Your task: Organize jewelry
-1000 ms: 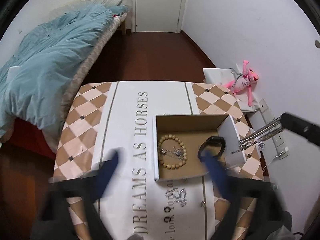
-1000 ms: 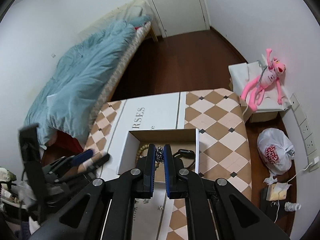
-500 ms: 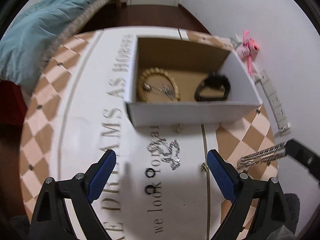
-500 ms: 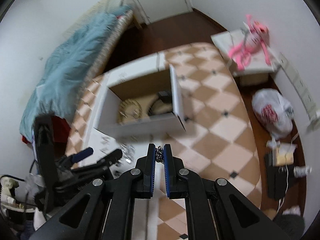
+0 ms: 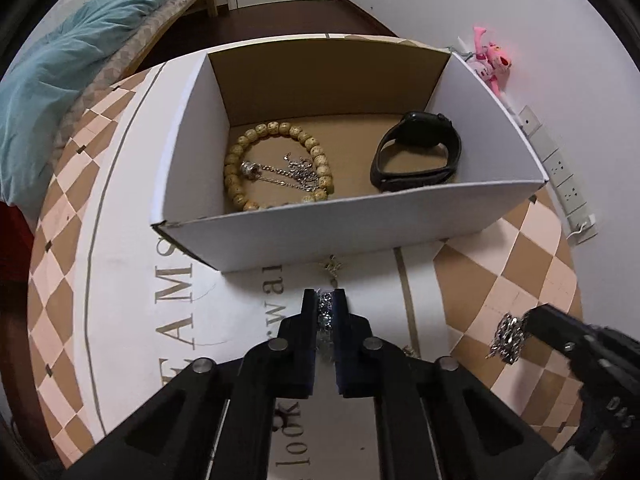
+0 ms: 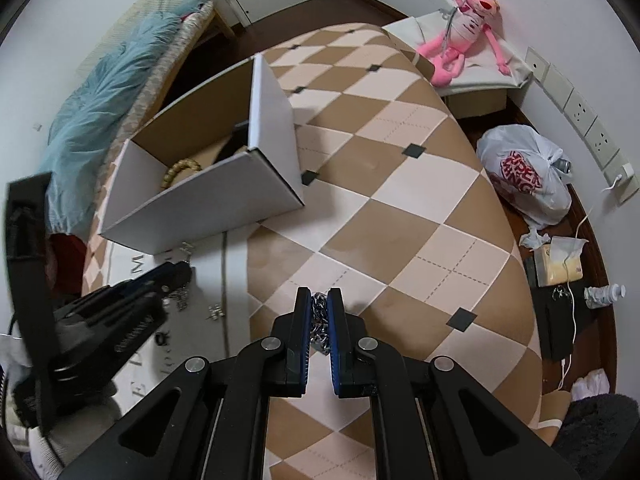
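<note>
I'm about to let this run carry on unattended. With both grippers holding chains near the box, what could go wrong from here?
The left gripper has pinched only part of the sparkly silver chain; the rest trails on the tablecloth and may slip out or snag. The chunky chain in the right gripper dangles loose and could catch the white box wall.

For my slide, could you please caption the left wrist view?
Left gripper shut on a silver chain before an open box holding a bead bracelet and black watch.
</note>
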### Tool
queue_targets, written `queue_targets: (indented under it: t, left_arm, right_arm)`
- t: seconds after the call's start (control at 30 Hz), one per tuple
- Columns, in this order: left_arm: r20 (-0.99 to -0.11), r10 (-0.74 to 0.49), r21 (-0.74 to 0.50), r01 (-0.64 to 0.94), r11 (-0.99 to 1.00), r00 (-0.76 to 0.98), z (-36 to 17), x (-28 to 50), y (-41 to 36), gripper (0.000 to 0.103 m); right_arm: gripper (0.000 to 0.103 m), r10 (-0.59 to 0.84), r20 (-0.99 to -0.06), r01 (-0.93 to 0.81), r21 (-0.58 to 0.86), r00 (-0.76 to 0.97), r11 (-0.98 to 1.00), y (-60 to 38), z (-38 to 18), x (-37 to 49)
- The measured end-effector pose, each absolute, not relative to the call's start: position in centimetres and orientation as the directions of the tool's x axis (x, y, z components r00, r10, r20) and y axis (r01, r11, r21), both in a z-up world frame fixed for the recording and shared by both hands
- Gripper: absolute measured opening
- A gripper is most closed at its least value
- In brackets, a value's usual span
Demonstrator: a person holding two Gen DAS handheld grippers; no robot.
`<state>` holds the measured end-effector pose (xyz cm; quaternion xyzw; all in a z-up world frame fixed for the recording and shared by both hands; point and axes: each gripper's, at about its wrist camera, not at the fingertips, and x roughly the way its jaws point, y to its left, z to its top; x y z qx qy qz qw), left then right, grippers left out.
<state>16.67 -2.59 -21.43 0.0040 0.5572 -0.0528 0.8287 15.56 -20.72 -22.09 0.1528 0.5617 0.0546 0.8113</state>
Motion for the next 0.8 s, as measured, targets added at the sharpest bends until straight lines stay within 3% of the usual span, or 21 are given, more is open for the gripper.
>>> queue_targets:
  t: [0.2, 0.47, 0.8]
  left_arm:
    - [-0.909, -0.137, -0.114, 0.082, 0.990, 0.394, -20.2, 15.8, -1.9, 0.004]
    - [-0.851, -0.244, -0.245, 0.061, 0.968, 0.464, -14.2, 12.8, 0.4, 0.004]
    - [-0.763, -0.341, -0.332, 0.120, 0.936, 0.550, -5.7, 14.1, 1.6, 0.004]
  right_arm:
    - [0.008, 0.268, -0.887, 0.074, 0.318, 0.377, 0.945, -20.6, -21.3, 15.7]
    - [0.008, 0.324, -0.852, 0.027, 0.367, 0.412, 0.930, -20.3, -17.6, 15.5]
    - [0.008, 0.435, -0.751, -0.132, 0.430, 0.497, 0.893, -19.2, -7.0, 17.2]
